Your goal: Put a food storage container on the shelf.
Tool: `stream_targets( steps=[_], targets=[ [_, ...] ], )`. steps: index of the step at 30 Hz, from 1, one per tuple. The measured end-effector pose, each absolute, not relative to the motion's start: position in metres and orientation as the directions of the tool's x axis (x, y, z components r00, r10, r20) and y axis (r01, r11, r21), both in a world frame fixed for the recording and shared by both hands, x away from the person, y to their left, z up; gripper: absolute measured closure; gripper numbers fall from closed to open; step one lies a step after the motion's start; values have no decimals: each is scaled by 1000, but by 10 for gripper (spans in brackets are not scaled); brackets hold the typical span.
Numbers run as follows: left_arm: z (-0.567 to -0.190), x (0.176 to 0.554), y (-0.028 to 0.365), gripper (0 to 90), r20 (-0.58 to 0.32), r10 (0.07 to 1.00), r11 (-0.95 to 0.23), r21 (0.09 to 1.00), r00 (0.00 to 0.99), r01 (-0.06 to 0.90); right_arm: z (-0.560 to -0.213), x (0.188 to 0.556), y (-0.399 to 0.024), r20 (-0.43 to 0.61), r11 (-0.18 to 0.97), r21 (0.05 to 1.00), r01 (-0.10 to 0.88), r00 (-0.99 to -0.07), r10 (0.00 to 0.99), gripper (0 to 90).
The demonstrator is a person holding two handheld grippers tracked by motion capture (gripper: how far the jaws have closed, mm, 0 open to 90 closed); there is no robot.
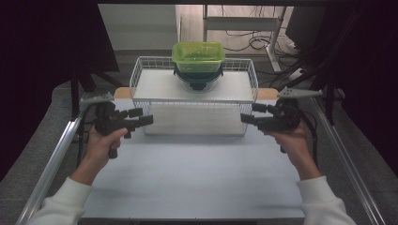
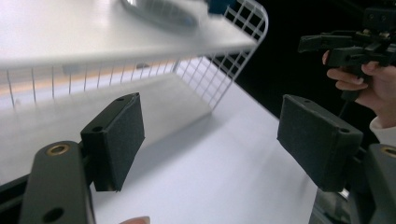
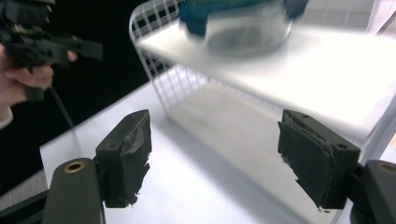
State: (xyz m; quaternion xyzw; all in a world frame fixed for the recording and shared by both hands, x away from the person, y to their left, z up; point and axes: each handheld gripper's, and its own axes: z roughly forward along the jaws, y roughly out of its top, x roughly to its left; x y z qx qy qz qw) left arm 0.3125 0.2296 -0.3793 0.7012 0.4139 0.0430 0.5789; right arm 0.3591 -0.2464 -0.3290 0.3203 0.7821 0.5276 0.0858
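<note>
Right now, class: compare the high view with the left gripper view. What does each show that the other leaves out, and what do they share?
The high view alone shows the green container stacked on a dark-lidded bowl, plus the white sleeves. The left gripper view alone shows the left gripper close up, its black pads apart with nothing between them. Both show the white wire rack, the table and the right gripper.

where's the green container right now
In the high view the green container sits at the back centre, stacked on a clear bowl on top of the white wire shelf.
</note>
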Motion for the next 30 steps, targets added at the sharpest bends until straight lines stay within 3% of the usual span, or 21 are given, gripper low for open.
stream_targets(
  steps=[8, 16, 23, 30],
  targets=[
    [-421, 283, 214, 224, -379, 651, -68, 834, 658, 548, -388, 323, -252, 249, 254, 847, 466, -772, 585, 256],
    [-451, 273, 198, 222, -352, 666, -150, 801, 658, 580, -423, 312, -261, 252, 287, 814, 505, -753, 608, 262],
    [-455, 274, 197, 223, -337, 676, -156, 803, 655, 575, -429, 311, -259, 240, 307, 810, 499, -761, 602, 260],
    [-462, 278, 195, 220, -332, 684, -164, 798, 649, 580, -434, 309, -267, 227, 289, 830, 476, -764, 604, 198]
  ],
)
